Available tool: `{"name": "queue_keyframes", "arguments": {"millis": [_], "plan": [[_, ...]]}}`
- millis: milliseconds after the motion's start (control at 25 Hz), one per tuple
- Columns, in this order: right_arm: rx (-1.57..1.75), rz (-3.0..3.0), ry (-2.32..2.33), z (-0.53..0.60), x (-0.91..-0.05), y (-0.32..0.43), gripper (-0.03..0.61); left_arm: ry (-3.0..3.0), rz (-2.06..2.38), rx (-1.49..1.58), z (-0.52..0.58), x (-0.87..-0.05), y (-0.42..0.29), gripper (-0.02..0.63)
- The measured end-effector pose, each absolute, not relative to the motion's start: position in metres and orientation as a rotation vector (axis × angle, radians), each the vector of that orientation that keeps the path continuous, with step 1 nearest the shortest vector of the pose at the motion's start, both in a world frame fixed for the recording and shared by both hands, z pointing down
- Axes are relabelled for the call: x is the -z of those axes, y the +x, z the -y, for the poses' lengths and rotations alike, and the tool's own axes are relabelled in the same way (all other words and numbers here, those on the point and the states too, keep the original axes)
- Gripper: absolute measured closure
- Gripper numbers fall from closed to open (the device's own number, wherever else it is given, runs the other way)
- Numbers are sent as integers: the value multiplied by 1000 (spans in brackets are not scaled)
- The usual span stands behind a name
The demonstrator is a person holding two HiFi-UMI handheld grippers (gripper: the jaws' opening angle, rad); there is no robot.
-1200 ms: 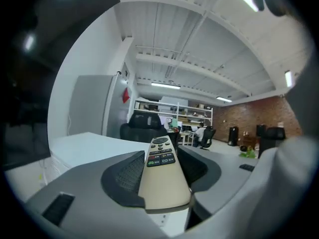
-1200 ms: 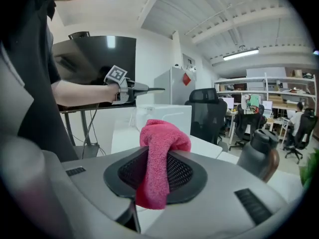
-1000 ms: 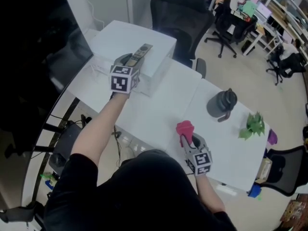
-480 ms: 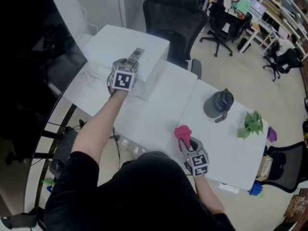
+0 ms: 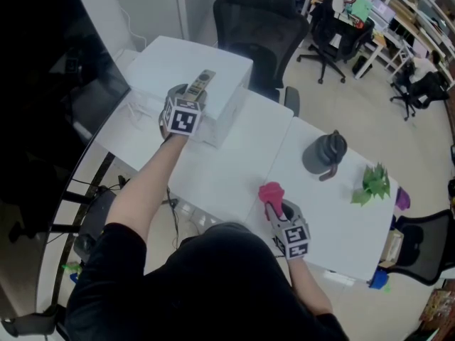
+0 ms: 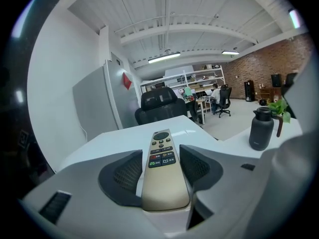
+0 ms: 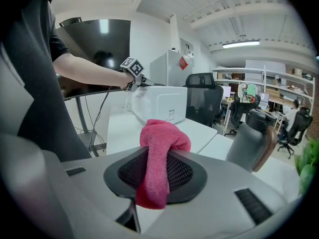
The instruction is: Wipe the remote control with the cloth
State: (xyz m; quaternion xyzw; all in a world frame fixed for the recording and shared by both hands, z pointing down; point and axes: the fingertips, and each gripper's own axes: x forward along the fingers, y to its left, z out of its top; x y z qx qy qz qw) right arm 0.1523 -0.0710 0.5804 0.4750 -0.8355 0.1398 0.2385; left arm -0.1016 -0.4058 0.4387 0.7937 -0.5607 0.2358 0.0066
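Note:
A beige remote control (image 5: 201,82) lies on top of a white box (image 5: 170,62) at the table's far left. My left gripper (image 5: 190,92) is at its near end, and the jaws are opening. In the left gripper view the remote (image 6: 163,168) lies between the two pads with a thin gap on the right side, its buttons facing up. At the near middle of the table, my right gripper (image 5: 274,204) is shut on a pink cloth (image 5: 271,191). In the right gripper view the cloth (image 7: 158,148) bunches out above the pads and hangs below them.
A dark jug (image 5: 325,153) stands on the white table (image 5: 234,155) at the right, with a green plant (image 5: 375,183) beyond it. A black office chair (image 5: 263,20) stands behind the table. A large dark screen (image 5: 43,84) fills the left side.
The left gripper's jaws have widened around the remote, which stays on the box. The right gripper holds the pink cloth in the same place.

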Motion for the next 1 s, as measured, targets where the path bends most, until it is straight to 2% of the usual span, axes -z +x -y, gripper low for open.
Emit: {"name": "queue_keyframes", "arguments": {"millis": [280, 520, 1000], "plan": [[-396, 2252, 1294, 75, -595, 156, 479, 2546, 1774, -574, 376, -410, -108, 374], [-483, 2114, 1282, 88, -630, 159, 477, 2635, 1713, -381, 304, -385, -105, 374], [-602, 1858, 1166, 93, -716, 169, 462, 2562, 1416, -488, 171, -494, -75, 374]]}}
